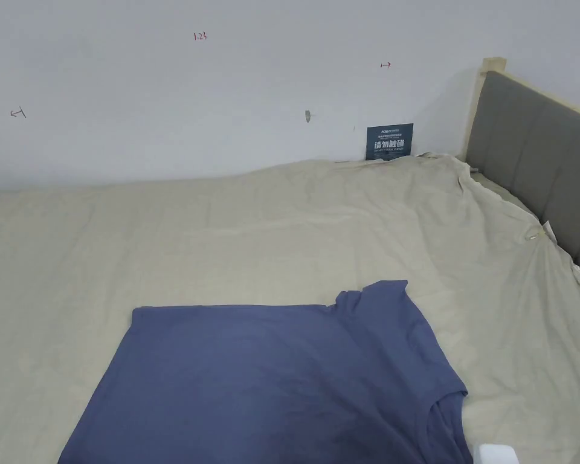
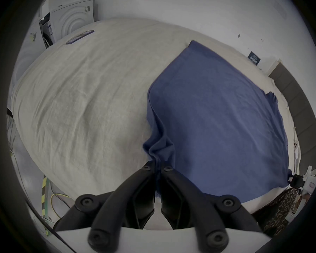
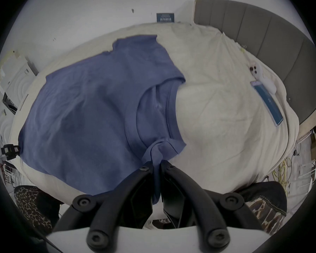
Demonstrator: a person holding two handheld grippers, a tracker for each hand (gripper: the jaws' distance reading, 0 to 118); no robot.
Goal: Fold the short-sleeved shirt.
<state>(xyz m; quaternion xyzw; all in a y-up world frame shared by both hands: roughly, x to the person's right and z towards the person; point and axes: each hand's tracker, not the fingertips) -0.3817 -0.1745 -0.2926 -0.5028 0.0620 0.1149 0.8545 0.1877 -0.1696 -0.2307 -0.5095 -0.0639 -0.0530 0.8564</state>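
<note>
Both tools point(image 2: 158, 165) point(image 3: 156, 167) clamped on blue shirt point(image 1: 270, 380) atop beige-sheeted bed point(image 1: 283, 235), grey headboard point(image 1: 530, 157) beside.

Head view high over bed point(image 1: 283, 229), gripper views low at near edge, all sharing shirt point(image 1: 270, 380)

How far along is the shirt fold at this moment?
Early stage. Done: the blue shirt lies spread flat on the beige bed sheet, far sleeve out. In hand: the left hand-held gripper is pinched on the near hem corner, and the right hand-held gripper is pinched on fabric by the collar. Left: no fold shows yet, so every fold remains.
</note>
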